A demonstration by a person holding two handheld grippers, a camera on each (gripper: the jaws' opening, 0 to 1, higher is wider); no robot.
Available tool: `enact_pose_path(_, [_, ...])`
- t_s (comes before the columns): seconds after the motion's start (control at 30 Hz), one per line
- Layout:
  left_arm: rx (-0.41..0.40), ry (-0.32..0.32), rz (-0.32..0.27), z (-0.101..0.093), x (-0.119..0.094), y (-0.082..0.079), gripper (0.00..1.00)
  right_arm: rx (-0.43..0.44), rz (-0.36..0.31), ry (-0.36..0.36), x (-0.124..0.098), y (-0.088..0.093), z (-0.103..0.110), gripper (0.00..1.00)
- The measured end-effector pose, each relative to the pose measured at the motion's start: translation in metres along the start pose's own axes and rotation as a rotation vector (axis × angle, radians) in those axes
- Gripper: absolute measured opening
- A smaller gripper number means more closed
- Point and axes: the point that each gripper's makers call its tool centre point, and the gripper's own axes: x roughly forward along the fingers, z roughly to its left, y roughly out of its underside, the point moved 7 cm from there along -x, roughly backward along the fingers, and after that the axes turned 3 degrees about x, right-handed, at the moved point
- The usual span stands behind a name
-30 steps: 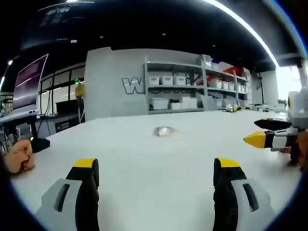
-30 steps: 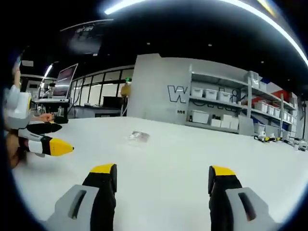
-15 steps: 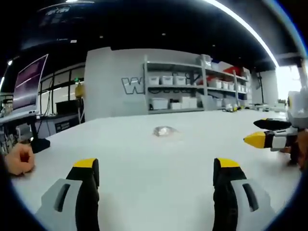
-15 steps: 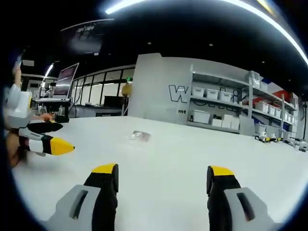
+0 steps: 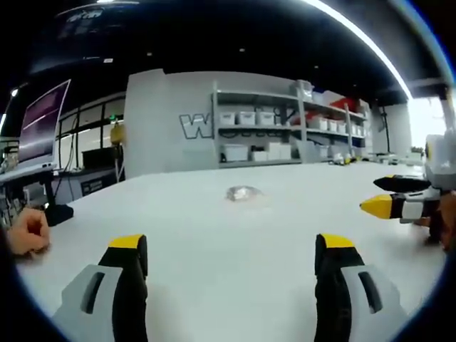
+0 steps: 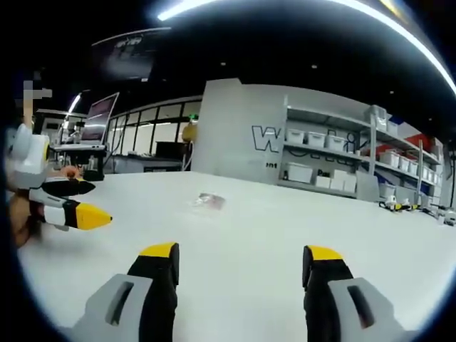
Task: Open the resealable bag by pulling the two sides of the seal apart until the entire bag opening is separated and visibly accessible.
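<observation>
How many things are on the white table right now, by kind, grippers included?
Resealable bag: 1, lying flat mid-table, untouched.
Grippers: 2, the left gripper and the right gripper, both open and held short of the bag.
Hands resting on the table: 1, a person's hand.
Total: 4.

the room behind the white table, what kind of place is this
Probably a lab or workshop: metal shelving stacked with white storage bins, a monitor on a stand, and a big white table with a small clear bag lying on it.
</observation>
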Motion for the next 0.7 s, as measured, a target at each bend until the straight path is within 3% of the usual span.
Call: enact_pose_path(0.7, [0.004,0.003,0.001,-0.0010,-0.0011,0.0012,0.97,-0.019,0.003,-0.032,0.0004,0.0012,0.0048,0.60])
